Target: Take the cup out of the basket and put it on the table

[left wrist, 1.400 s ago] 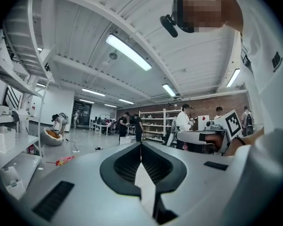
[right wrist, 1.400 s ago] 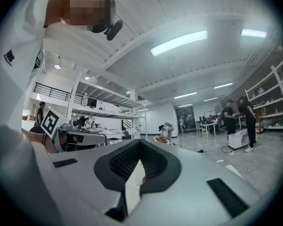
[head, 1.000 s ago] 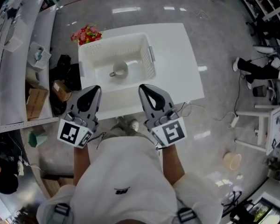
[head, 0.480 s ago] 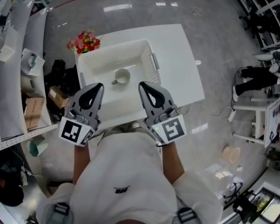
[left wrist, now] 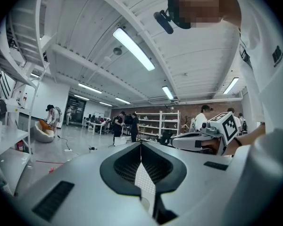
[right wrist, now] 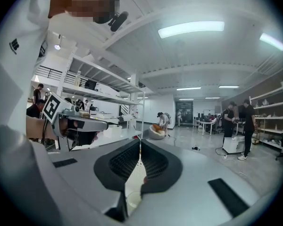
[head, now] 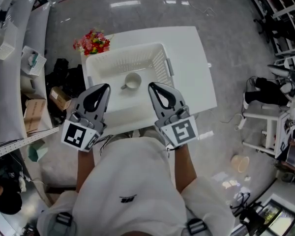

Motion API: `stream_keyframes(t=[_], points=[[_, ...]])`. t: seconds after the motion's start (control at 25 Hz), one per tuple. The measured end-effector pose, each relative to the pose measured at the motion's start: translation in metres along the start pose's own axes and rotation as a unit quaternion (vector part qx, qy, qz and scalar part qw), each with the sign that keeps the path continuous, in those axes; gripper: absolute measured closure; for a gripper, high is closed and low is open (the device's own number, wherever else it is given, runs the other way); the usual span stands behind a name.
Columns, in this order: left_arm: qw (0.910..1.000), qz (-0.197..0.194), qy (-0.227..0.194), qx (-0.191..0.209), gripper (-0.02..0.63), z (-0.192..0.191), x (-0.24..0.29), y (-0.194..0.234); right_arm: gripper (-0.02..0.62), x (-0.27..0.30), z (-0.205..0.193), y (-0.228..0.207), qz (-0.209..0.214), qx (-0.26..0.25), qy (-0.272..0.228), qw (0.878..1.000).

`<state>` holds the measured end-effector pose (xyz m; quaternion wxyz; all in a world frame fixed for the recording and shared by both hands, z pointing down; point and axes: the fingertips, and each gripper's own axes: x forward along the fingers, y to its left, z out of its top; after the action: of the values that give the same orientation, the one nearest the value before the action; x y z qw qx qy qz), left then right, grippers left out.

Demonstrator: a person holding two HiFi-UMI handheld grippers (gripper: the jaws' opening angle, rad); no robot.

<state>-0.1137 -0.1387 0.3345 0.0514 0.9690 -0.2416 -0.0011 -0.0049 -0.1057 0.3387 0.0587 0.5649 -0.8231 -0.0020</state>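
Cup upright in the basket, both claws shut and empty

Cup (head: pixel 133 80) count is one: a small, round, pale mug with a smooth glazed look. It stands on the floor of the basket (head: pixel 160 66), near the middle. Its long axis runs straight up, mouth to the ceiling, and its loop handle points left and a little toward the near side.

One basket sits on the table (head: pixel 192 68). It is white plastic and rectangular, with slotted walls and a thick rolled rim. The single table is white too, flat-topped and smooth, with rounded corners. One bunch of red and yellow flowers (head: pixel 92 42) lies by the table's far left corner, just outside the basket.

Two claws are held level at the table's near edge, both pointing toward the basket. The left gripper (head: pixel 104 86) has its grey jaws pressed together with nothing between them. The right gripper (head: pixel 152 85) is likewise closed tight and holds nothing. Each has ribbed black pads and carries one cube with a black-and-white square marker. Neither claw touches the cup.
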Motion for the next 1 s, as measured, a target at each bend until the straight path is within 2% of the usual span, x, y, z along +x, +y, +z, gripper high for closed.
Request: stream_keyframes(t=[0.16,0.28,0.4,0.6,0.72,1.0], points=[[0.9997,0.022,0.001,-0.002,0.595,-0.001,0.001,0.008,0.584,0.015,-0.01,-0.008,0.044,-0.023,0.028,0.998],[0.9992,0.041,0.002,-0.005,0.595,-0.004,0.001,0.008,0.548,0.023,-0.02,-0.011,0.082,-0.054,0.058,0.993],[0.9985,0.055,0.002,-0.005,0.595,-0.006,0.001,0.008,0.475,0.033,-0.034,-0.012,0.122,-0.09,0.095,0.984],[0.9973,0.073,0.004,-0.006,0.595,-0.008,0.001,0.009,0.441,0.055,-0.055,-0.011,0.187,-0.132,0.135,0.964],[0.9965,0.083,0.005,-0.006,0.595,-0.008,0.0,0.009,0.395,0.066,-0.071,-0.009,0.228,-0.151,0.165,0.947],[0.9946,0.103,0.008,-0.007,0.595,-0.011,-0.004,0.014,0.311,0.088,-0.125,-0.001,0.313,-0.211,0.246,0.893]])
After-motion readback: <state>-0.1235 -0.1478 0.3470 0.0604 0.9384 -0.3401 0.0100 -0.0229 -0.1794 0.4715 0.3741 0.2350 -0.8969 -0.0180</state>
